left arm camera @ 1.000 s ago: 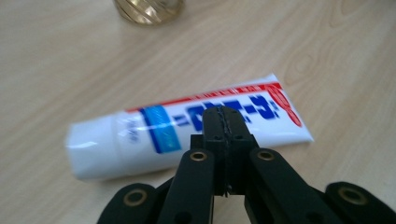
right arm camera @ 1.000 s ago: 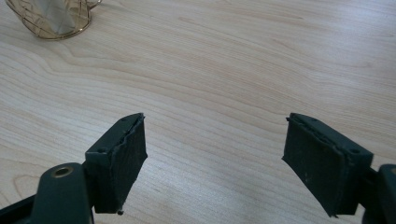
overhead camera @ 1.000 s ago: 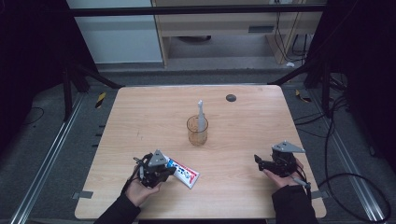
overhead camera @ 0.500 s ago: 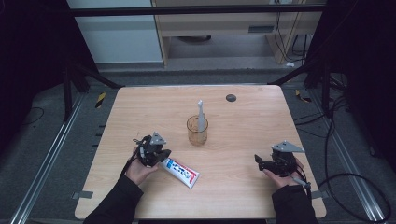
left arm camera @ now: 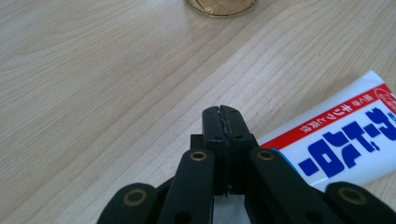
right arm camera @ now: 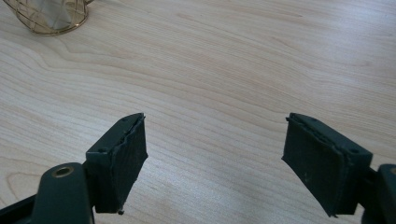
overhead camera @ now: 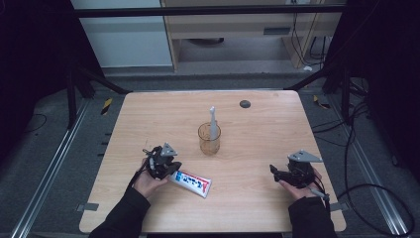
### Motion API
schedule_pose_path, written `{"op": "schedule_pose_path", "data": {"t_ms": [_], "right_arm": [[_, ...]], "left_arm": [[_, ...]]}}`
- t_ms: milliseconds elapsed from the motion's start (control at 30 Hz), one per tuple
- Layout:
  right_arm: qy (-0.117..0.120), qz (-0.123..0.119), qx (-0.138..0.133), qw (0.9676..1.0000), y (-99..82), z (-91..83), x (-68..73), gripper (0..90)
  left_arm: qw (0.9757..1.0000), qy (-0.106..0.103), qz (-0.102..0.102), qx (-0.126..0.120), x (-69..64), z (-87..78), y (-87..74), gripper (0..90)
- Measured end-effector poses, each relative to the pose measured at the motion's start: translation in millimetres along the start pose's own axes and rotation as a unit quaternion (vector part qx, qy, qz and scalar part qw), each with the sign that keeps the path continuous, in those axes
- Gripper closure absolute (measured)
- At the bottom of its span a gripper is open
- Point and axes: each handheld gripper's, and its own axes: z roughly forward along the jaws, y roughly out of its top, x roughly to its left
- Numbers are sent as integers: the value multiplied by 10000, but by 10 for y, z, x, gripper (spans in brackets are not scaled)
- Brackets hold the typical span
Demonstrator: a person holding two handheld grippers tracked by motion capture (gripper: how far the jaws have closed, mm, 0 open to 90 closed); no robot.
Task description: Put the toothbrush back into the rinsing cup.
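Note:
A white toothpaste tube [overhead camera: 191, 182] with red and blue print [left arm camera: 345, 144] lies flat on the wooden table [overhead camera: 257, 134]. My left gripper [overhead camera: 169, 166] rests at the tube's left end, held in a hand. Its jaws [left arm camera: 222, 122] are shut, pad against pad, with nothing between them; the tube lies just to their right. An amber glass cup [overhead camera: 209, 139] with a white upright stick [overhead camera: 212, 121] in it stands mid-table, beyond the left gripper [left arm camera: 222, 5]. My right gripper [overhead camera: 274, 171] sits at the table's right front, open over bare wood [right arm camera: 215, 163].
A small dark disc [overhead camera: 244, 103] lies near the table's far edge. The cup shows at the upper left of the right gripper view [right arm camera: 49, 16]. Dark frame rails and cables surround the table.
My left hand has moved away from the person, from the near side of the tube's end toward the cup. The tube and the right gripper have stayed put.

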Motion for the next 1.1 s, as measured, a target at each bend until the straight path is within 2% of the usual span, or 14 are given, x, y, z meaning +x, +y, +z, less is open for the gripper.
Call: {"op": "schedule_pose_path", "data": {"t_ms": [400, 1100], "right_arm": [[-2, -2, -3, 10000, -2, -7, -2, 214], [6, 12, -7, 10000, -7, -18, 3, 213]], "left_arm": [[9999, 42, -98, 90, -33, -155, -204, 895], [9998, -35, -120, 150, -148, -257, -359, 886]]}}
